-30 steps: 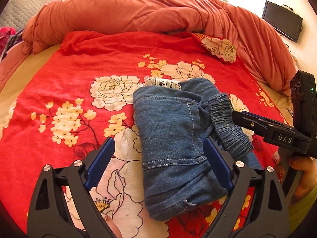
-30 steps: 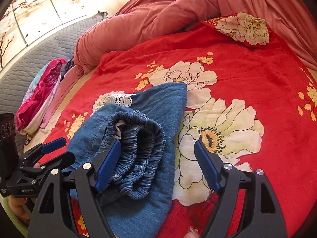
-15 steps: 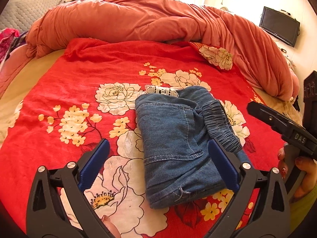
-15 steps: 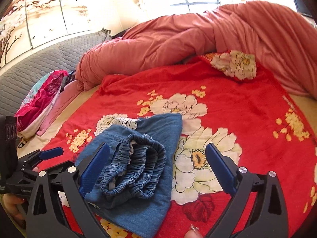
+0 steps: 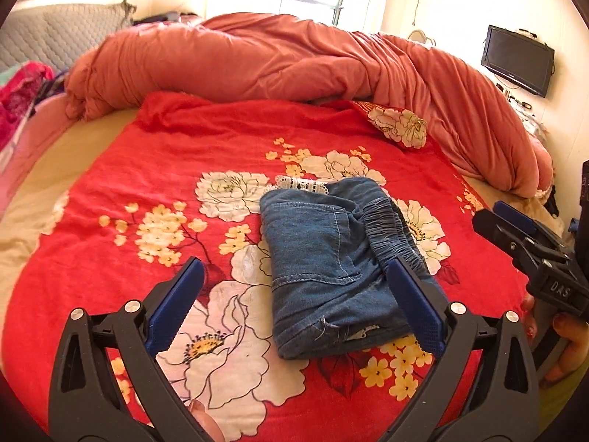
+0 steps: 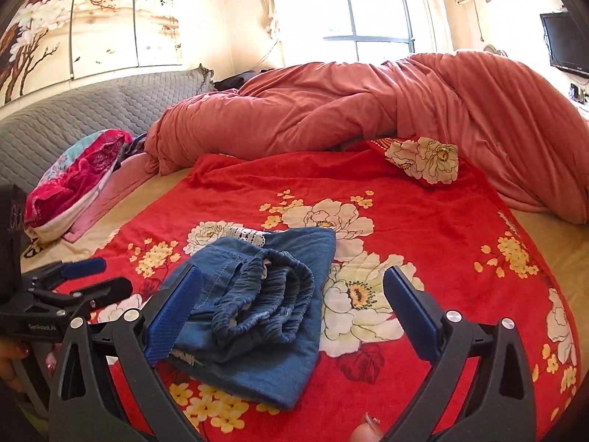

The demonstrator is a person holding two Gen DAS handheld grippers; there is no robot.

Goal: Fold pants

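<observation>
A pair of blue denim pants [image 5: 324, 258] lies folded into a compact bundle on the red floral blanket [image 5: 147, 169], with its elastic waistband [image 6: 268, 305] on top and a strip of white lace at the far end. My left gripper [image 5: 294, 305] hovers open above the bundle's near end and touches nothing. In the right wrist view my right gripper [image 6: 291, 313] is also open, raised over the waistband side, with nothing held. Each gripper shows in the other's view: the right gripper [image 5: 530, 243] at the right edge, the left gripper [image 6: 73, 287] at the left edge.
A heaped salmon duvet [image 5: 294, 62] runs along the back and right of the bed. A floral pillow [image 6: 423, 158] lies near it. Pink clothes [image 6: 77, 173] sit by the grey quilted headboard [image 6: 73, 118]. A wall TV [image 5: 515, 59] hangs at right.
Both grippers have drawn back and risen from the pants, which now look smaller. Their jaws have spread wider, and the right gripper's left finger has left the waistband.
</observation>
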